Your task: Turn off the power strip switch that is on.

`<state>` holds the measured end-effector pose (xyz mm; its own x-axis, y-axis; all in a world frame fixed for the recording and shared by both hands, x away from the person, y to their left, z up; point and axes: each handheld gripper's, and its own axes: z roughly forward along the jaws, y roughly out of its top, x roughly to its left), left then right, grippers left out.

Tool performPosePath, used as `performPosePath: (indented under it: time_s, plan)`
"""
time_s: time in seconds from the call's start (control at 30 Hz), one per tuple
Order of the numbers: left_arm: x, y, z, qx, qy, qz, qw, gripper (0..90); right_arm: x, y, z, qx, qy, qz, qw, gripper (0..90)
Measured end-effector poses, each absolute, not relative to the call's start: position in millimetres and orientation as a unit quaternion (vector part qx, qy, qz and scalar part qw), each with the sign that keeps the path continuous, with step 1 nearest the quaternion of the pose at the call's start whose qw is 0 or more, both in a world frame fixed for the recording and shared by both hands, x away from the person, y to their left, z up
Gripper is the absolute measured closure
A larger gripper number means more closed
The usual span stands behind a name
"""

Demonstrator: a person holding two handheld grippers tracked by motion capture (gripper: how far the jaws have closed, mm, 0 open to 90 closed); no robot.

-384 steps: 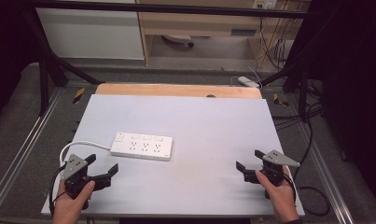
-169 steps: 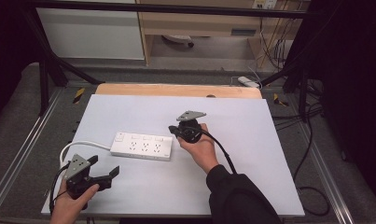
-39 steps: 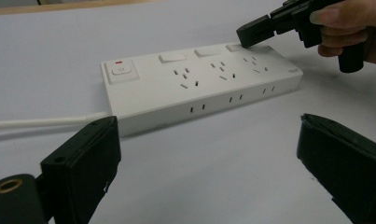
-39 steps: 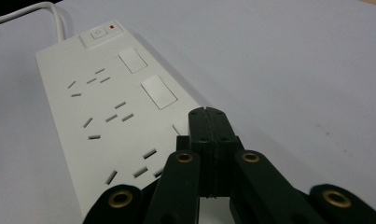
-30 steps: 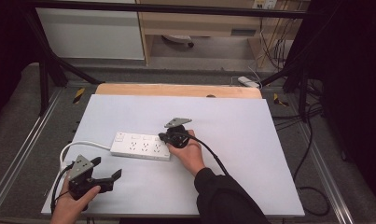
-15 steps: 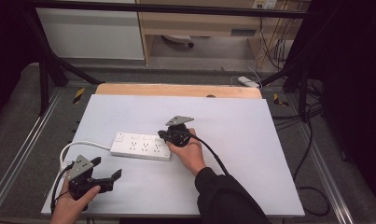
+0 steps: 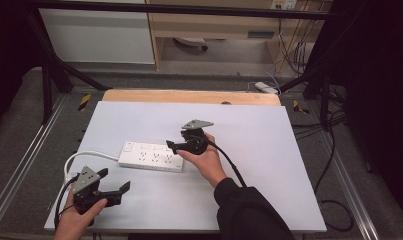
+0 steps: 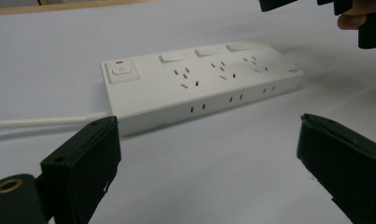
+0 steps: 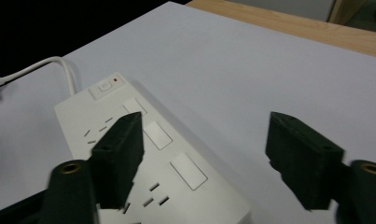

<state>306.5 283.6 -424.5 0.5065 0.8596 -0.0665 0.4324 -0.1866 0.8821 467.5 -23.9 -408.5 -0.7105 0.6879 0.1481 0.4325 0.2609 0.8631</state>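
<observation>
High view — right gripper (image 7: pixel 175 146) hides power strip (image 7: pixel 144 157) end, jaws just opening, nothing held

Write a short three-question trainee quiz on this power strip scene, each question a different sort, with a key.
1. True or false: the right gripper is clamped on the power strip.
2. Multiple choice: the strip's white cable leaves it toward A) the wooden board, B) the table's left side, C) the right hand.
3. Fill in: the left gripper sits nearer the table's ___ edge than the strip does.

Key
1. False: its jaws stand apart above the strip's right end and have just been opening, with nothing pressed between them.
2. B
3. Near (the person's side); its jaws are open and hold nothing.
</observation>
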Motion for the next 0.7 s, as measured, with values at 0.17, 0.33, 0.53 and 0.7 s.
performPosePath:
  time_s: [0.17, 0.33, 0.53, 0.7]
  plan:
    - [306, 283, -425, 0.734, 0.441, 0.23, 0.462, 6.4, 467, -31, -397, 0.368, 0.778, 0.491, 0.139, 8.6]
    - [306, 283, -425, 0.734, 0.441, 0.231, 0.462, 6.4, 464, -37, -385, 0.364, 0.777, 0.487, 0.162, 6.0]
    - [306, 284, -425, 0.733, 0.442, 0.231, 0.462, 6.4, 461, -47, -372, 0.369, 0.77, 0.491, 0.172, 6.3]
    - [306, 284, -425, 0.733, 0.443, 0.23, 0.462, 6.4, 457, -58, -361, 0.368, 0.76, 0.503, 0.182, 6.3]
